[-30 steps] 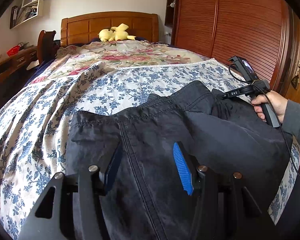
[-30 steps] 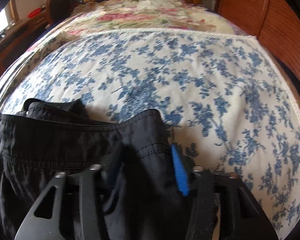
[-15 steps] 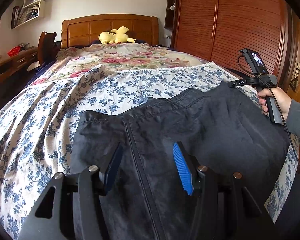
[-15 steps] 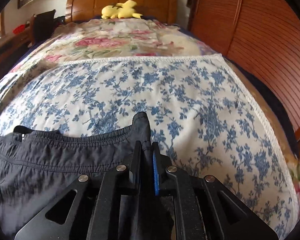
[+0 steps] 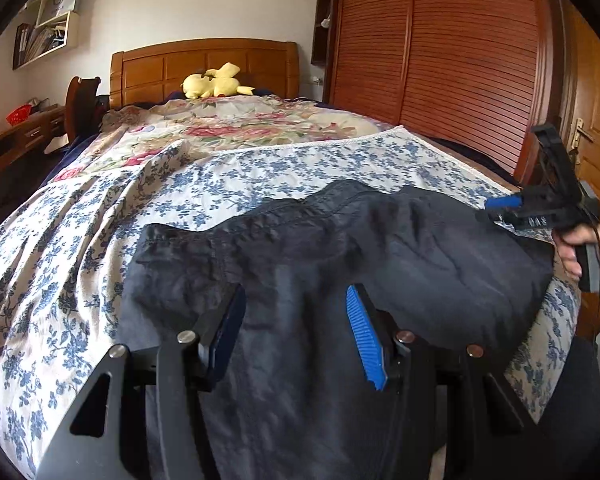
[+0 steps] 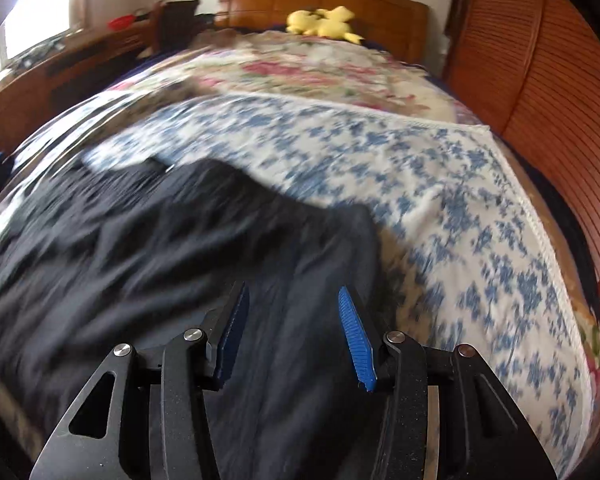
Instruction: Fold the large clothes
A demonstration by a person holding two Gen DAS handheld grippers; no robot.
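Observation:
A large black garment (image 5: pixel 340 256) lies spread on the blue-flowered sheet (image 5: pixel 100 216) at the foot of the bed, waistband toward the headboard. It also shows in the blurred right wrist view (image 6: pixel 160 248). My left gripper (image 5: pixel 296 332) is open and hovers over the garment's near part, holding nothing. My right gripper (image 6: pixel 292 332) is open above the garment's right side; it also appears in the left wrist view (image 5: pixel 504 204), held in a hand at the garment's right edge.
A yellow plush toy (image 5: pixel 216 84) lies by the wooden headboard (image 5: pixel 204 64). A rose-patterned cover (image 5: pixel 240 124) lies farther up the bed. A slatted wooden wardrobe (image 5: pixel 460 60) stands at the right, a desk (image 6: pixel 60 64) at the left.
My right gripper was shut on the garment's waistband corner half a second ago; it has let go, opened and pulled back to the right. The garment has settled flatter. My left gripper stayed open.

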